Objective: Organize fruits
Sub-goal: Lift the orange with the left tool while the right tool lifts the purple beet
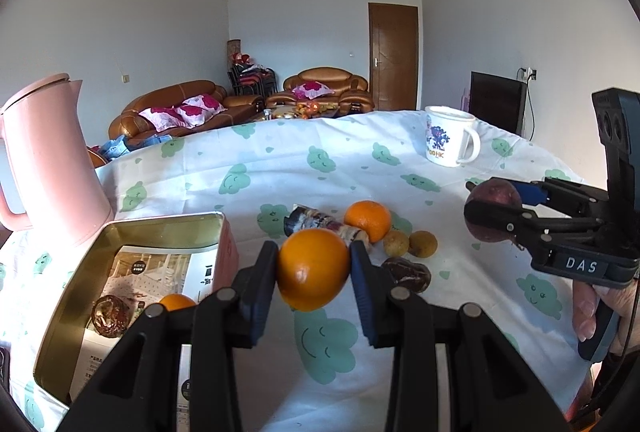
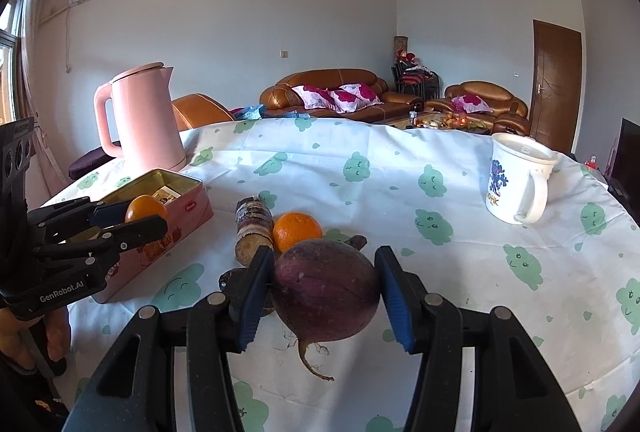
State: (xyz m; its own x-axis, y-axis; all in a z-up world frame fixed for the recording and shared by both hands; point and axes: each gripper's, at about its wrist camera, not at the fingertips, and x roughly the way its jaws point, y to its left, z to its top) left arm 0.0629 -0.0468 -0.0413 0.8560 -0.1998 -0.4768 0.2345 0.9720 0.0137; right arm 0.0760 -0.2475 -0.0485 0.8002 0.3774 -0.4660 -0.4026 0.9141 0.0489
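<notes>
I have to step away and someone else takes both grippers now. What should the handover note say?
Left gripper: shut on an orange, lifted beside the tin box.
Right gripper: shut on a purple root vegetable, above the tablecloth.
Done: a small orange and a dark brown fruit lie in the tin.
Left: both held items, one orange on the cloth, two small brown fruits, a dark piece, a sugarcane piece.
</notes>
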